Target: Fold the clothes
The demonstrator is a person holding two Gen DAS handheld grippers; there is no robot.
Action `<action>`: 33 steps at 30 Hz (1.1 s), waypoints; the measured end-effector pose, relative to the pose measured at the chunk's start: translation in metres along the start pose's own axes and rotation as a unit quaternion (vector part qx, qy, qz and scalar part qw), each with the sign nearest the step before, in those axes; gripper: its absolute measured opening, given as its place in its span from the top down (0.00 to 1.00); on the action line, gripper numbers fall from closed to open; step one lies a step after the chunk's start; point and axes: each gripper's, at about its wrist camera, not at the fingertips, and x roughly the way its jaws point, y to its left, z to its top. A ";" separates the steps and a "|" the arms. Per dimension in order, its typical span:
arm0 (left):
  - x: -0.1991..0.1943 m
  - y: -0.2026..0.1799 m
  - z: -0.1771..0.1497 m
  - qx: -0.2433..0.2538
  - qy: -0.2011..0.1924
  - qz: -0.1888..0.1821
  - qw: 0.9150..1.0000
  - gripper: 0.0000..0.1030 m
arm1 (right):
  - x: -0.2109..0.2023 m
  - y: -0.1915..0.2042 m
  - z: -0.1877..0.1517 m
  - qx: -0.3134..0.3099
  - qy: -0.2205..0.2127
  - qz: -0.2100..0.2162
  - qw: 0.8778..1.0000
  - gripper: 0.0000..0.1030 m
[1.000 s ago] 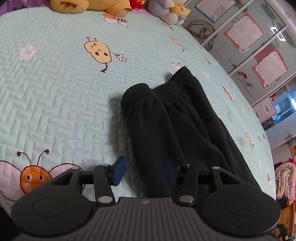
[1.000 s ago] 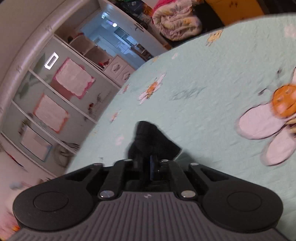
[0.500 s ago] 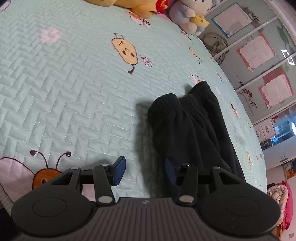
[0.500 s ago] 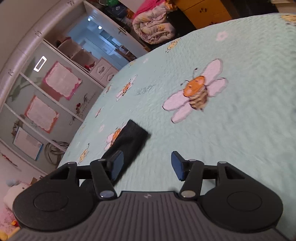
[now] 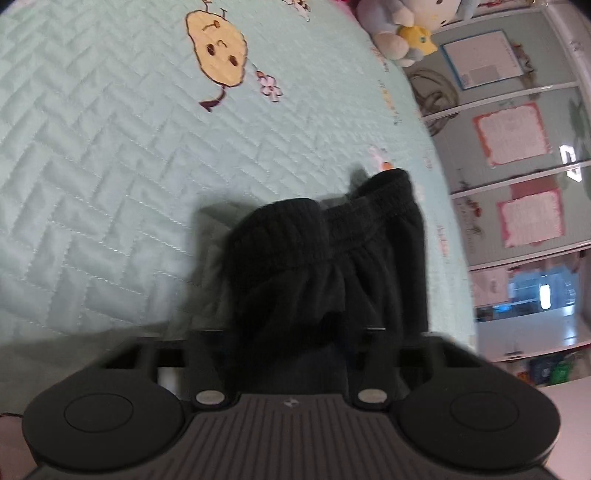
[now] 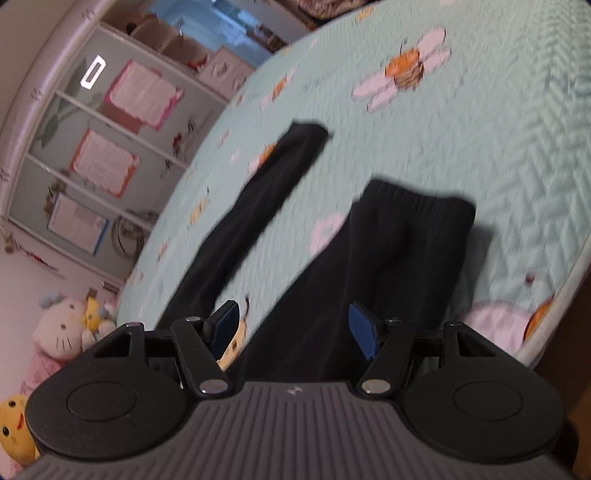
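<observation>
Black trousers [image 5: 332, 251] lie on the light green quilted bedspread [image 5: 110, 166]. In the left wrist view their ribbed waistband is bunched and lifted just ahead of my left gripper [image 5: 291, 332], which is shut on the cloth; the fabric hides its pads. In the right wrist view two black legs stretch away: a far one [image 6: 273, 177] and a near one with a ribbed cuff [image 6: 417, 218]. My right gripper [image 6: 293, 328] hovers over the near leg. Its jaws are opening, and the blue pads [image 6: 364, 332] stand apart on either side without pressing the cloth.
Plush toys sit at the head of the bed [image 5: 406, 33] and on the floor side [image 6: 66, 328]. A glass-fronted cabinet with pinned papers [image 5: 517, 147] stands beyond the bed. The bed's edge [image 6: 561, 288] runs close to the right of my right gripper.
My left gripper moved forward onto the waistband and shut on it. My right gripper let go of the black cloth, opened wide and swung across to the near leg.
</observation>
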 end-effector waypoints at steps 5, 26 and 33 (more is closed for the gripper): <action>-0.094 0.012 -0.019 0.029 -0.090 -0.050 0.994 0.94 | -0.009 -0.019 -0.012 0.004 0.008 -0.044 0.999 0.36; -0.089 0.049 -0.051 0.018 -0.040 0.007 0.999 0.61 | 0.006 -0.065 -0.021 0.100 -0.048 -0.017 0.994 0.38; -0.121 0.035 -0.055 0.050 -0.058 -0.044 0.996 0.96 | -0.053 -0.047 0.015 0.034 -0.149 -0.024 0.988 0.99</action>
